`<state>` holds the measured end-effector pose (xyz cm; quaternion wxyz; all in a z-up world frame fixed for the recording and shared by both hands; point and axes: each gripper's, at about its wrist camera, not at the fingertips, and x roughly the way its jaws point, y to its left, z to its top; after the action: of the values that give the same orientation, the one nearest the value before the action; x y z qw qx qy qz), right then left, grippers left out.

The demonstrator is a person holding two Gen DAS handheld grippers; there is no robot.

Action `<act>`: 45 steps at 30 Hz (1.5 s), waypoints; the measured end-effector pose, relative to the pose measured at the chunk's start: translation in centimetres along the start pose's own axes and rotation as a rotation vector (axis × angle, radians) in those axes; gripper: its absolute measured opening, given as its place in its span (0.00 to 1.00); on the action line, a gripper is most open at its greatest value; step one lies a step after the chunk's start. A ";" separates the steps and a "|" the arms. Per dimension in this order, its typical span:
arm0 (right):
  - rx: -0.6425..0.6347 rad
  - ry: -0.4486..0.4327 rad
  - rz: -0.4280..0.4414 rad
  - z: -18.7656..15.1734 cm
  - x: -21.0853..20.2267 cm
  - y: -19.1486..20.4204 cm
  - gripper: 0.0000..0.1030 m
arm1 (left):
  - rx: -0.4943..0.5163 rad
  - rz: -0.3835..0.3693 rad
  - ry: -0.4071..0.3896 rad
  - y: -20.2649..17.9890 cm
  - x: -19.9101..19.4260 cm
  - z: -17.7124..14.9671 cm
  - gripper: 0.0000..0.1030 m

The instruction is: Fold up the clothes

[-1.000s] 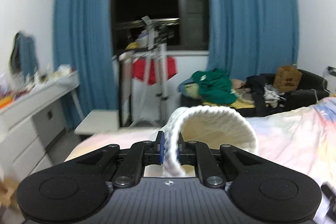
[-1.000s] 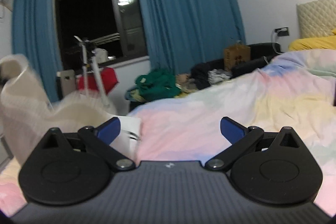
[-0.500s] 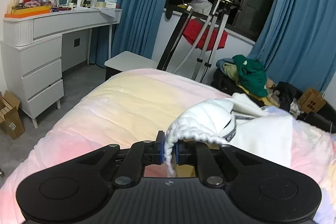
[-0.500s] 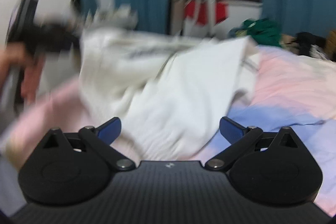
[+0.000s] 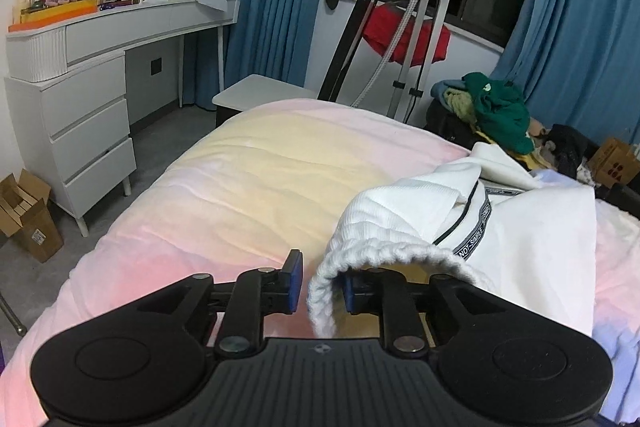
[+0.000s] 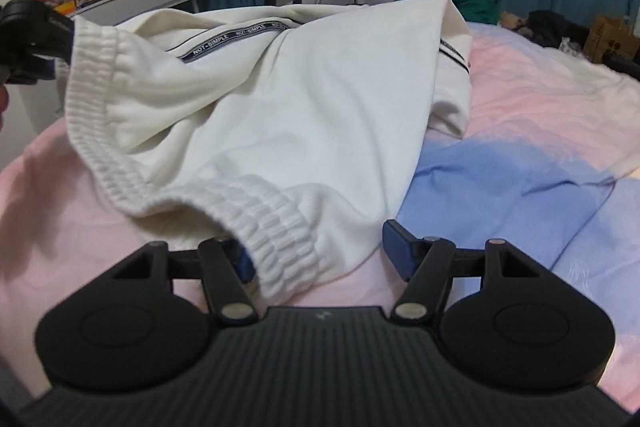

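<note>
White sweatpants [image 6: 304,99] with a ribbed waistband and a dark lettered side stripe lie on the pastel bedspread [image 6: 520,115]. In the left wrist view the pants [image 5: 520,247] lie to the right. My left gripper [image 5: 320,287] has its jaws parted around the waistband [image 5: 360,255], which hangs between the blue pads without being pinched. It also shows at the left edge of the right wrist view [image 6: 36,39]. My right gripper [image 6: 316,251] is open, with the other end of the waistband [image 6: 276,223] lying between its jaws.
A white dresser [image 5: 80,75] with bottles stands left of the bed, with cardboard boxes [image 5: 28,215] on the floor. A white stool [image 5: 260,95], a clothes rack with a red garment [image 5: 404,31] and a pile of green clothes [image 5: 496,111] lie beyond the bed's foot.
The left gripper has opened: its jaws were clamped on the waistband and now stand apart. The pants have come down from the air onto the bed. The right gripper has moved up to the waistband.
</note>
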<state>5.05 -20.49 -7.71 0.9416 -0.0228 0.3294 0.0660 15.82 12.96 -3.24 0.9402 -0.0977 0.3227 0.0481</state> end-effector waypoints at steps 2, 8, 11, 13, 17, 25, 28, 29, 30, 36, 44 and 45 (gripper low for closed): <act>-0.035 0.007 -0.025 -0.1 0.8 0.6 0.56 | 0.010 0.012 -0.004 -0.3 0.2 0.0 0.33; -0.008 0.025 0.008 -0.3 -0.2 0.6 0.19 | 0.043 0.023 -0.015 -1.7 1.3 0.3 0.30; 0.055 0.038 0.056 -0.2 -1.5 0.7 0.19 | 0.092 0.012 -0.030 -2.1 1.3 1.8 0.11; 0.075 0.027 0.101 0.0 -2.4 1.5 0.18 | 0.078 0.013 -0.063 -1.8 1.0 3.5 0.10; 0.099 -0.005 0.222 1.4 -3.4 5.1 0.18 | 0.052 0.020 -0.123 -0.2 1.1 8.9 0.10; 0.173 -0.118 0.429 8.1 1.0 14.7 0.18 | 0.046 0.046 -0.083 3.8 6.9 20.6 0.10; 0.188 -0.110 0.480 9.0 4.7 17.2 0.19 | 0.033 0.068 -0.021 6.1 11.7 22.6 0.10; 0.191 -0.102 0.492 9.1 6.0 17.9 0.19 | 0.029 0.062 0.007 6.9 13.7 22.6 0.10; 0.195 -0.084 0.491 9.0 7.4 18.4 0.19 | 0.025 0.056 0.035 7.7 15.7 22.5 0.10; 0.190 -0.028 0.486 10.0 9.1 18.5 0.19 | -0.007 0.033 0.123 10.5 22.4 19.4 0.13; 0.131 -0.028 0.487 11.6 5.6 17.5 0.46 | -0.048 0.072 0.105 12.7 19.0 18.5 0.73; 0.128 -0.028 0.497 11.4 5.5 17.2 0.69 | -0.053 0.075 0.104 13.0 18.2 18.2 0.81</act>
<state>13.89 -1.84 -2.22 0.9004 0.1196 0.3153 0.2749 39.00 30.04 -2.37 0.9168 -0.1127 0.3731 0.0869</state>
